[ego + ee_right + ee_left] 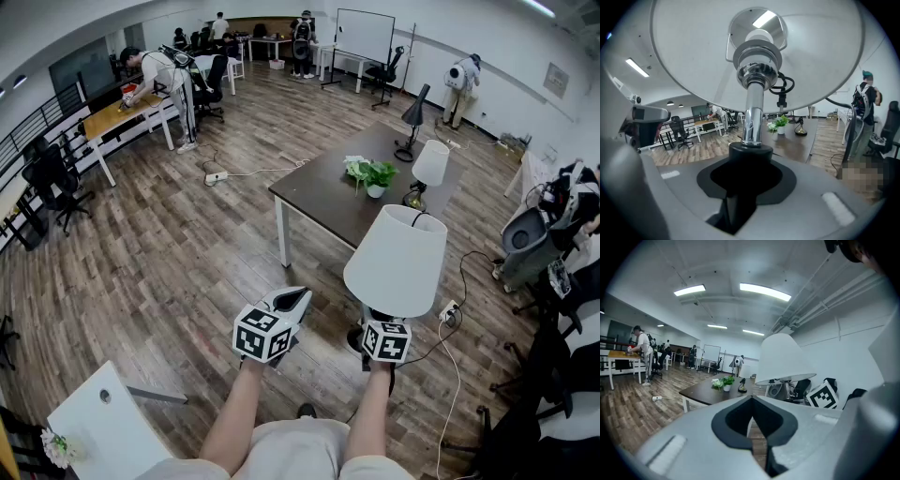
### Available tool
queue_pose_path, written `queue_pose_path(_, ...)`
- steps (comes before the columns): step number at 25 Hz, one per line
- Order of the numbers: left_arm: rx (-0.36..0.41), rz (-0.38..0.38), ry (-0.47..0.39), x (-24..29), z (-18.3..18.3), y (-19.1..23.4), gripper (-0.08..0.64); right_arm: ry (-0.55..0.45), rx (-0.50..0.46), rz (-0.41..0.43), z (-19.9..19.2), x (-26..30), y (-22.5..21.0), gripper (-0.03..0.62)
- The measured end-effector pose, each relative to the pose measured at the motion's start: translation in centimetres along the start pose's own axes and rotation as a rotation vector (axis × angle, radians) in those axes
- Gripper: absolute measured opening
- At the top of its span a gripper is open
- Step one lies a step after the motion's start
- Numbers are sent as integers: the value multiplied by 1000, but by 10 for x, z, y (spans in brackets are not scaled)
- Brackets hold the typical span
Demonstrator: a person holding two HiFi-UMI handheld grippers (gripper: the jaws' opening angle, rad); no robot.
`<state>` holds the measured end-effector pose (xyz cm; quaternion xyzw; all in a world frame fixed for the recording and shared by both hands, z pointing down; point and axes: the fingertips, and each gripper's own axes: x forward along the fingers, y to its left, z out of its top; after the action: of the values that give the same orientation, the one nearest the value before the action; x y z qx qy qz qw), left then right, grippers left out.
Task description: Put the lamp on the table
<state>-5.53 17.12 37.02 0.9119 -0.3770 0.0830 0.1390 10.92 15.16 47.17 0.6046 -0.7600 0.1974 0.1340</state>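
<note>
While the person stands short of the bench (323,197), the carry step looks to be in hand. The lamp (396,261) is held out front w/ the right claw (746,180) clamped on the black collar at the foot of its chrome stem (752,110), shade on top, stem abt upright. The left claw (298,298) sits at 9 o'clock of the lamp, jaws together, nothing btwn them, apart from the lamp.

Bench lies at 12 o'clock, well apart from the lamp. On it: a potted plant (375,176) near the middle, a small white-shade lamp (429,165) at the plant's 3 o'clock, and a black desk lamp (412,114) at the far end. The near end of the bench, this side of the plant, shows bare top.

Next move, as I judge it: walk fwd toward 12 o'clock and bring the lamp over that bare near end. Keep the stem upright, lower till the base sits flat, then let the right claw open. Can't tell where the lamp's cord runs, so a snag at the bench edge is worth watching for.
</note>
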Motion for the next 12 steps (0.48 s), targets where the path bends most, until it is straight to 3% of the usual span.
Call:
queue_pose_path(3,-28,8,26,-2,0,12,0,-24,16,25,7,5,-3,124)
queue_pose_path(12,31,8,42,31,8,1,0,-49,6,64,22,18,-18,124)
